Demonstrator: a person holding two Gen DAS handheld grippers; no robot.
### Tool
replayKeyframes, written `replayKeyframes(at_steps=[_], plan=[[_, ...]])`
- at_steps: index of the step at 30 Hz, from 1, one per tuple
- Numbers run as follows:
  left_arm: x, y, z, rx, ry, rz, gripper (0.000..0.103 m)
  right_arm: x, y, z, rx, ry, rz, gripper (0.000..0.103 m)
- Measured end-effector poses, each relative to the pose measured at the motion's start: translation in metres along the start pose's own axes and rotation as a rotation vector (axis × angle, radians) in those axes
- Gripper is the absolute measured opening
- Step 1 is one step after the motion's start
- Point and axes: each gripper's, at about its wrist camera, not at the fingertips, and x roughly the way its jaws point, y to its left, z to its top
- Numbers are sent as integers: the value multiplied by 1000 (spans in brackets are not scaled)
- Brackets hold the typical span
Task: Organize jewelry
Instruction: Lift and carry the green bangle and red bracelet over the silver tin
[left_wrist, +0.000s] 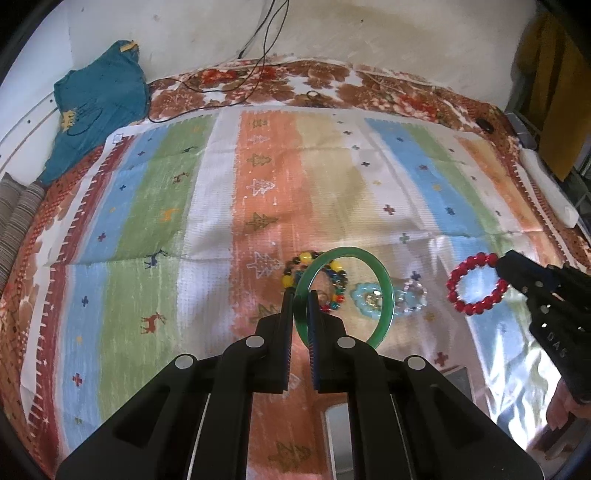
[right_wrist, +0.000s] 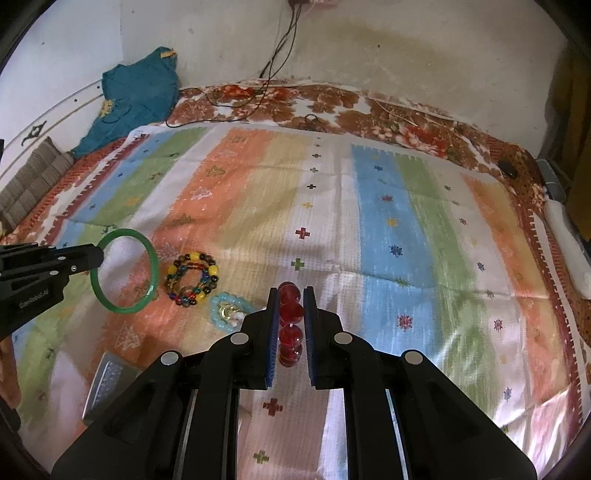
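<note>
Left wrist view: left gripper (left_wrist: 298, 295) fingers are pinching the green bangle (left_wrist: 345, 295), right gripper (right_wrist: 291, 295) fingers pinching the red bead bracelet (right_wrist: 290, 325); keeping both lifts level should prevent slipping.

- The red bead bracelet (right_wrist: 291, 325) is largely hidden behind the right gripper's fingers (right_wrist: 272, 332).
- The pale blue bracelet (right_wrist: 229, 312) sits partly covered there too.
- A patterned box (right_wrist: 107, 380) is half hidden.

left gripper (left_wrist: 300, 295): black, blue pads | right gripper (right_wrist: 291, 291): same (silver round screws, white lettering)
</note>
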Motion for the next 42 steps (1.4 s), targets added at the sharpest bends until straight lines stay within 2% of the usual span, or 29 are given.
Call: replayKeyframes(at_steps=[23,42], plan=[[-49,-25,-31,54,-48,-32,7,-59,16,-17,-27,-104,32,14],[-72,-34,-59,78,-57,-21,7,-86,30,-43,-48,-103,79,14]])
